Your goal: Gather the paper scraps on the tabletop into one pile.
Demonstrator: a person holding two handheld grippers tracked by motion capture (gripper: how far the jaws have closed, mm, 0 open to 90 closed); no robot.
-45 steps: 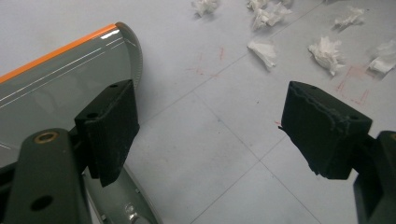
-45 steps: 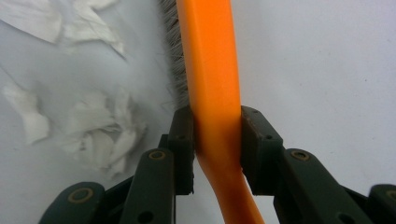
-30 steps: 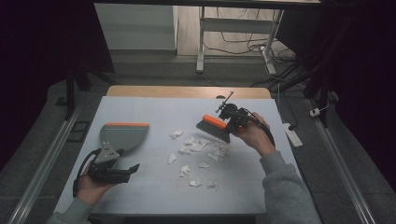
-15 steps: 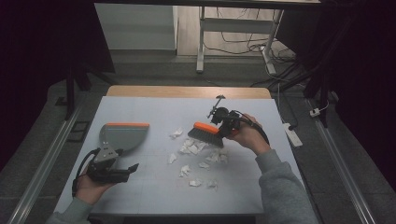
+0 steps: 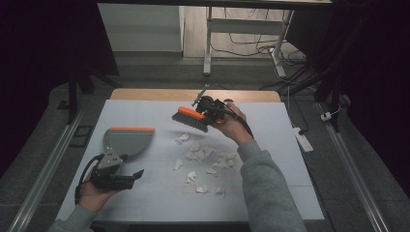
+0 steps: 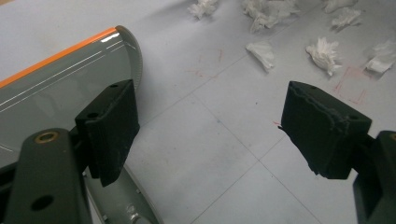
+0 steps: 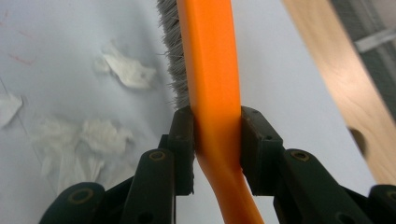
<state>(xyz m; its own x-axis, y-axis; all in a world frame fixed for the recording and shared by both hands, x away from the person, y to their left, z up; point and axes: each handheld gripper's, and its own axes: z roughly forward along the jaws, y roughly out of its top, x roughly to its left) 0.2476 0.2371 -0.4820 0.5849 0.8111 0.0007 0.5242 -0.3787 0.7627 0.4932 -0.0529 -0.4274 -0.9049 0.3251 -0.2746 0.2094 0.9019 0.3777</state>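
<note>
My right gripper [image 5: 208, 112] is shut on the handle of an orange brush [image 5: 190, 119] with grey bristles. It holds the brush just above the table, beyond the paper scraps [image 5: 203, 153]. In the right gripper view both pads clamp the orange brush [image 7: 208, 70], and the right gripper [image 7: 217, 135] points past crumpled paper scraps [image 7: 123, 70]. A grey dustpan [image 5: 126, 139] with an orange lip lies at the left. My left gripper [image 5: 138, 175] rests near the dustpan's handle end. In the left gripper view the left gripper [image 6: 217, 116] stands open over bare table, with the dustpan [image 6: 60, 79] beside its left jaw.
The pale table [image 5: 270, 145] has a wooden strip [image 7: 327, 70] along its far edge. Several crumpled paper scraps [image 6: 322, 51] lie scattered from the middle towards the front. Metal rails run along both sides of the table, and a desk frame with cables stands beyond it.
The right gripper has carried the brush to the left along the far side of the paper scraps. The left gripper and the dustpan have stayed put.
</note>
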